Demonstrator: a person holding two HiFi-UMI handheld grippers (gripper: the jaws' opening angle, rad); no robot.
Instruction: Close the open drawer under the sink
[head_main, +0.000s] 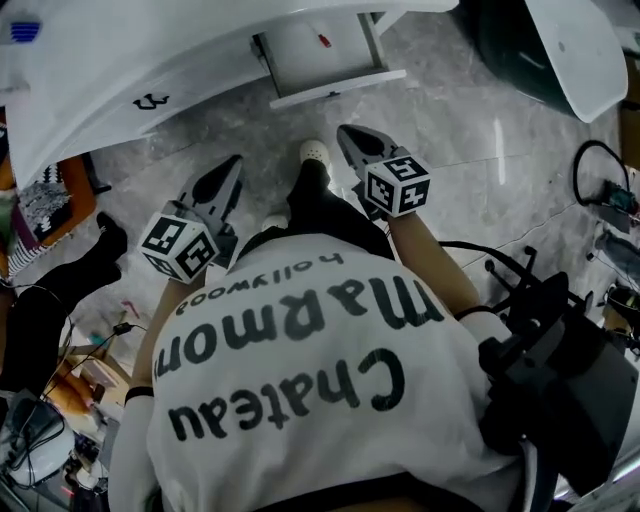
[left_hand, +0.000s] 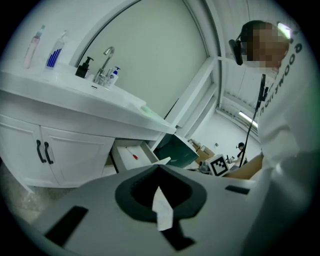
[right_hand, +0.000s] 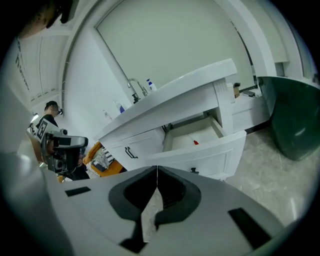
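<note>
Head view — right gripper (head_main: 349, 136) and left gripper (head_main: 235, 165) fingers (right_hand: 215, 200) together, empty

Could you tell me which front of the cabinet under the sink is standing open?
The drawer, pulled out with a small red thing lying inside; the two doors beside it are shut.

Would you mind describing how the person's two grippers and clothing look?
Both grippers look alike: the left gripper and right gripper have pointed grey jaws with a darker inner lining, each carrying a white cube printed with black square markers. The person wears a white T-shirt with black lettering.
</note>
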